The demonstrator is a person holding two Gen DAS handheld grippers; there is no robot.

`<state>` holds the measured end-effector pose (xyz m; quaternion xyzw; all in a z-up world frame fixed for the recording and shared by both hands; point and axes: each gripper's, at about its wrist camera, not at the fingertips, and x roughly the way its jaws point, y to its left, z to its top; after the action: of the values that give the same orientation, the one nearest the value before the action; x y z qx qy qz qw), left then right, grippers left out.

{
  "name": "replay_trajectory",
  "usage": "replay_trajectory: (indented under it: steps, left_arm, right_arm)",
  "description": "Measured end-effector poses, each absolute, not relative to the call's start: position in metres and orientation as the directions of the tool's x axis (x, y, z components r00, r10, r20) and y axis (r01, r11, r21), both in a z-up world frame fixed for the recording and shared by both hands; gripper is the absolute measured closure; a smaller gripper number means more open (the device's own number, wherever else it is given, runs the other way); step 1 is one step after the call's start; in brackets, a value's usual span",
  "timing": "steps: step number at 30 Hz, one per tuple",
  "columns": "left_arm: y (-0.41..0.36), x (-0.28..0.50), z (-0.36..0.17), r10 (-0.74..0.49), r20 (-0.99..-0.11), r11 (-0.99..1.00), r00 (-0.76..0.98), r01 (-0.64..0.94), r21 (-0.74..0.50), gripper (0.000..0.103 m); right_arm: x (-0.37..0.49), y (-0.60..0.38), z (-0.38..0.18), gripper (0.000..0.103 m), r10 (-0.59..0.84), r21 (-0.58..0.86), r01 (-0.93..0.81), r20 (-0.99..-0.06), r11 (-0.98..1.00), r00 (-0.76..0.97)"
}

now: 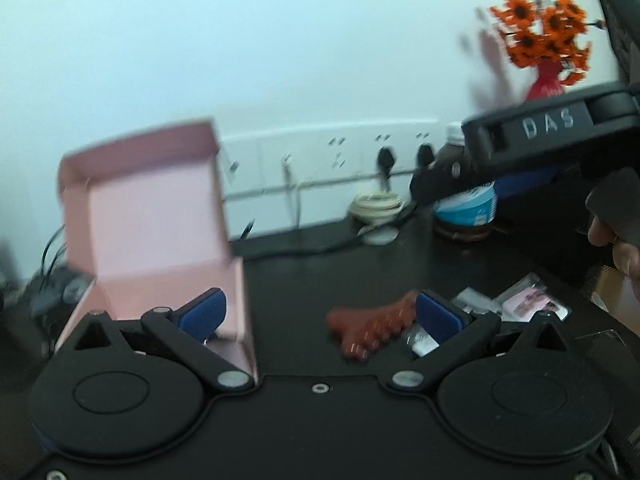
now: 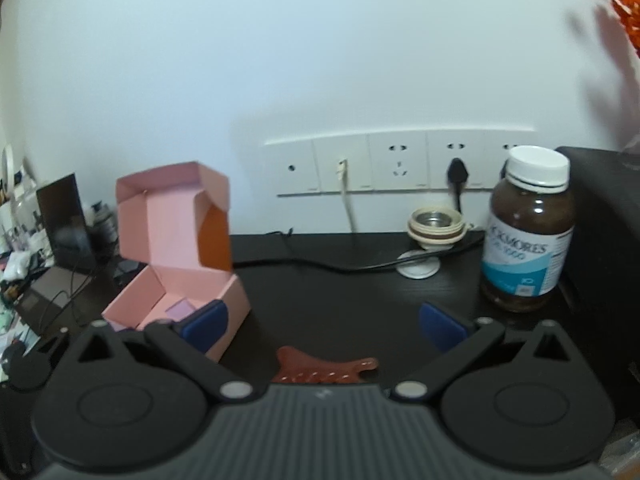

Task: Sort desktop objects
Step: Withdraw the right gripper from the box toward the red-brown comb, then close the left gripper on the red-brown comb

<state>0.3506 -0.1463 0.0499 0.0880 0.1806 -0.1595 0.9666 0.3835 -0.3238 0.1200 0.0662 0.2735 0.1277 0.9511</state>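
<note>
A reddish-brown hair claw clip (image 1: 370,330) lies on the black desk (image 1: 320,272), just left of my left gripper's right pad. My left gripper (image 1: 320,314) is open and holds nothing. An open pink cardboard box (image 1: 160,232) stands at the left with its lid raised. Small clear packets (image 1: 524,302) lie to the right of the clip. In the right wrist view the clip (image 2: 324,366) lies close under my right gripper (image 2: 324,320), which is open and empty. The pink box (image 2: 176,248) holds something pale purple. The right gripper's body (image 1: 532,140) hangs at the upper right of the left wrist view.
A brown supplement bottle (image 2: 526,232) with a white cap stands at the right by a dark box (image 2: 600,240). A round beige lid (image 2: 436,226) and a black cable (image 2: 340,266) lie below the wall sockets (image 2: 400,164). Orange flowers in a red vase (image 1: 548,48) stand behind. Clutter (image 2: 40,240) fills the left.
</note>
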Motion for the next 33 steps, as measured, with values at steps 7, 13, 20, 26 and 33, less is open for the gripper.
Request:
replay_trajectory:
  steps: [7,13,20,26,33]
  left_arm:
    - [-0.149,0.389,0.048,-0.509,-0.385,0.826,0.77,0.563,0.035,0.0]
    - [-0.183,0.419,0.047,-0.483,-0.535,0.746,0.693,0.646,0.163,0.008]
    - [-0.212,0.438,0.035,-0.41,-0.674,0.584,0.614,0.745,0.323,0.026]
    - [-0.213,0.447,0.025,-0.404,-0.696,0.578,0.594,0.755,0.309,0.047]
    - [-0.212,0.457,0.016,-0.41,-0.711,0.587,0.571,0.762,0.273,0.047]
  right_arm:
    - [0.383,-0.339,0.114,0.001,0.266,0.191,-0.193,-0.525,0.962,0.808]
    - [0.386,-0.356,0.113,0.001,0.25,0.233,-0.145,-0.527,0.962,0.812]
    - [0.385,-0.365,0.11,0.001,0.228,0.212,-0.131,-0.542,0.968,0.809]
    - [0.386,-0.367,0.106,0.001,0.225,0.208,-0.129,-0.549,0.97,0.805]
    - [0.39,-0.369,0.102,0.001,0.215,0.208,-0.115,-0.561,0.971,0.8]
